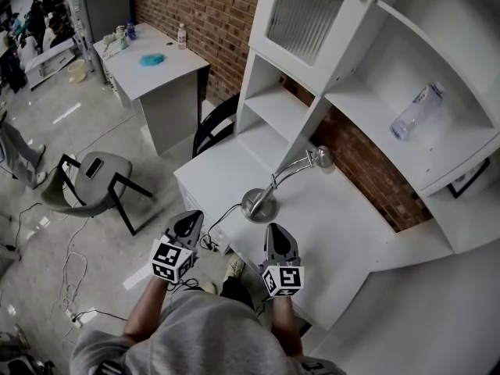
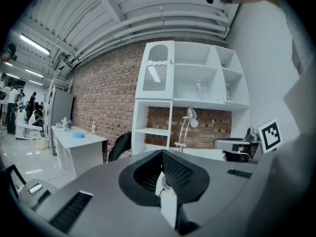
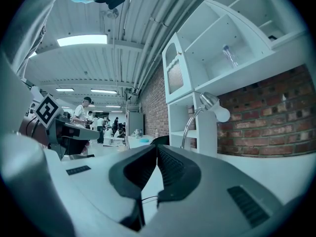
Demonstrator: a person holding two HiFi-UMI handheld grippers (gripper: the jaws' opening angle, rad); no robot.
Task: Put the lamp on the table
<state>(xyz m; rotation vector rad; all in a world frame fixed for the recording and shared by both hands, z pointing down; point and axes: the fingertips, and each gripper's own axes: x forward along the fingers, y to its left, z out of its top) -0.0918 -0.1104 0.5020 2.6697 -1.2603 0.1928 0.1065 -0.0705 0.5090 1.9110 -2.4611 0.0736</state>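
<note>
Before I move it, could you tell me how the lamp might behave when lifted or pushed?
The lamp probably stays upright on its broad round base, likely the heavy end. Its thin curved neck may flex and sway. The cord trailing toward the table edge might snag.

The black chair (image 1: 212, 125) is partly hidden behind the table (image 1: 351, 225), the distant people (image 1: 35, 10) are too small to resolve, and the shelf unit (image 1: 461, 143) covers half a dark frame (image 1: 469, 180).
</note>
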